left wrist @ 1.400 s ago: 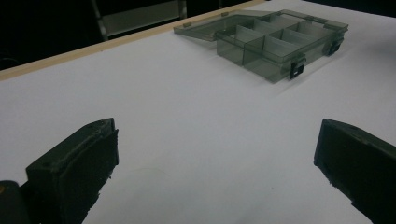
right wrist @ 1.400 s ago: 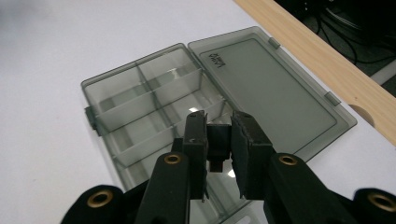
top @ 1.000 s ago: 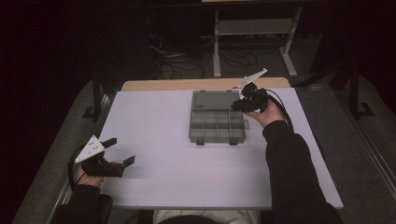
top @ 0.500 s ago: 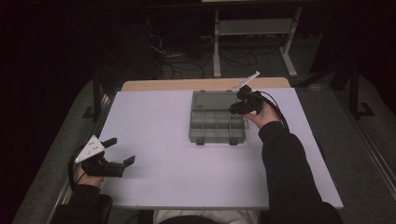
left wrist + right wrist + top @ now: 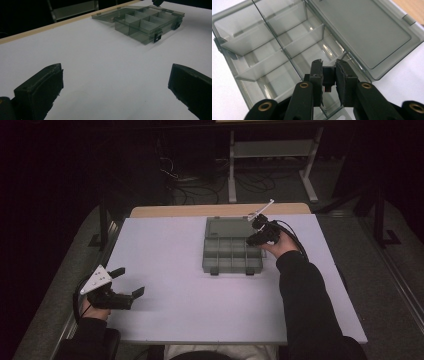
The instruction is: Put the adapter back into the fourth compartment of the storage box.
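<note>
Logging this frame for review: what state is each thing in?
Compartment organizer box: open, compartments look empty.
Lid: folded back flat on the table.
Right hand-held gripper: shut on a small dark part, over the box.
Left hand-held gripper: open, holding nothing, resting on the table.

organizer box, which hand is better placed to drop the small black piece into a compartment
Right. The right gripper is shut on the small black piece directly over the open organizer box. The left gripper sits open, holding nothing, at the table's near left, well apart from the box.
</note>
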`<state>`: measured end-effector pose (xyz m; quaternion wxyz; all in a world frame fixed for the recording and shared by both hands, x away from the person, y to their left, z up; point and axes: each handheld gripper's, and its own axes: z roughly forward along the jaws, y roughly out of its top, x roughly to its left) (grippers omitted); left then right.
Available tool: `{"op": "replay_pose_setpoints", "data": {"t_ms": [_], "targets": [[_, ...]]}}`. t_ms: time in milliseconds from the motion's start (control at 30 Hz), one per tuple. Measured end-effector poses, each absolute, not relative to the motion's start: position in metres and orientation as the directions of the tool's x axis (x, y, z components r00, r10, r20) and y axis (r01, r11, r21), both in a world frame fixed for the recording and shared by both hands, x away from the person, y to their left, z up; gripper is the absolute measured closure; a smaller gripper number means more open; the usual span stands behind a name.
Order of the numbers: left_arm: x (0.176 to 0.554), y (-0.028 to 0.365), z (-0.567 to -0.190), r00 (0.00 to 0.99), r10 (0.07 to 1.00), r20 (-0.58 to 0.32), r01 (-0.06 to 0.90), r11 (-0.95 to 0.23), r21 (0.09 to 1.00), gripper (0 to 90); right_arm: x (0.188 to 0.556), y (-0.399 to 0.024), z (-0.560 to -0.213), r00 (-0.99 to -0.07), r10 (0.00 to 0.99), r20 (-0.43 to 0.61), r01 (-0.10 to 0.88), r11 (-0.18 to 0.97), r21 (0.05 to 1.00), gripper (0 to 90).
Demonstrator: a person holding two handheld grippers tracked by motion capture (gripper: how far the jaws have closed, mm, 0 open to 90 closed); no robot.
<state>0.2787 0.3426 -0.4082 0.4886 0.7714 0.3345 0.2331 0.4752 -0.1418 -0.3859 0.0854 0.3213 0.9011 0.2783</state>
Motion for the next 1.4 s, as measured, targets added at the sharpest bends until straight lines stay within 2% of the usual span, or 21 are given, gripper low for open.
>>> {"op": "replay_pose_setpoints", "data": {"t_ms": [300,367,500,567,600,667,733,800,833,933,967,1000,1233,1300,1400], "targets": [[0.279,0.343,-0.408,0.668,0.743,0.034,0.288,-0.3,0.91,0.0,0.48,-0.141,-0.392,-0.77,0.638,0.025,0.55,0.643,0.533,74.1],[0.279,0.343,-0.408,0.668,0.744,0.034,0.288,-0.3,0.909,0.0,0.48,-0.141,-0.392,-0.766,0.643,0.03,0.557,0.638,0.531,70.9],[0.279,0.343,-0.408,0.668,0.744,0.034,0.288,-0.301,0.909,0.0,0.48,-0.144,-0.394,-0.746,0.665,0.03,0.58,0.626,0.521,57.0],[0.279,0.343,-0.408,0.667,0.744,0.035,0.288,-0.301,0.909,0.0,0.48,-0.145,-0.393,-0.741,0.671,0.025,0.581,0.622,0.525,54.6],[0.279,0.343,-0.408,0.667,0.744,0.036,0.289,-0.303,0.908,0.0,0.479,-0.146,-0.391,-0.729,0.684,0.019,0.584,0.608,0.538,48.8],[0.279,0.343,-0.408,0.667,0.744,0.036,0.289,-0.303,0.908,0.0,0.479,-0.146,-0.389,-0.726,0.688,0.018,0.584,0.602,0.544,46.5],[0.278,0.343,-0.408,0.666,0.745,0.036,0.289,-0.302,0.908,0.0,0.478,-0.148,-0.386,-0.712,0.702,0.023,0.602,0.592,0.536,37.6],[0.278,0.343,-0.408,0.666,0.745,0.036,0.289,-0.302,0.908,0.0,0.477,-0.148,-0.385,-0.711,0.703,0.017,0.6,0.593,0.537,35.7],[0.278,0.343,-0.408,0.666,0.745,0.036,0.289,-0.302,0.908,0.0,0.475,-0.149,-0.383,-0.705,0.709,0.024,0.604,0.582,0.545,28.7],[0.278,0.343,-0.408,0.664,0.747,0.034,0.29,-0.299,0.909,0.0,0.475,-0.15,-0.382,-0.703,0.711,0.022,0.604,0.581,0.546,26.7],[0.278,0.343,-0.409,0.663,0.747,0.034,0.289,-0.298,0.91,0.0,0.471,-0.154,-0.375,-0.689,0.724,0.022,0.603,0.556,0.573,16.2],[0.278,0.343,-0.409,0.662,0.748,0.033,0.29,-0.297,0.91,0.0,0.47,-0.156,-0.373,-0.683,0.729,0.031,0.607,0.543,0.58,13.9],[0.278,0.343,-0.409,0.664,0.747,0.031,0.292,-0.297,0.909,0.0,0.464,-0.163,-0.366,-0.682,0.73,0.041,0.604,0.53,0.595,5.5],[0.278,0.343,-0.409,0.662,0.749,0.03,0.294,-0.296,0.909,0.0,0.458,-0.167,-0.363,-0.675,0.737,0.033,0.597,0.52,0.611,0.0],[0.277,0.343,-0.409,0.661,0.75,0.028,0.295,-0.294,0.909,0.0,0.454,-0.172,-0.36,-0.673,0.739,0.035,0.589,0.508,0.629,0.0]]}}
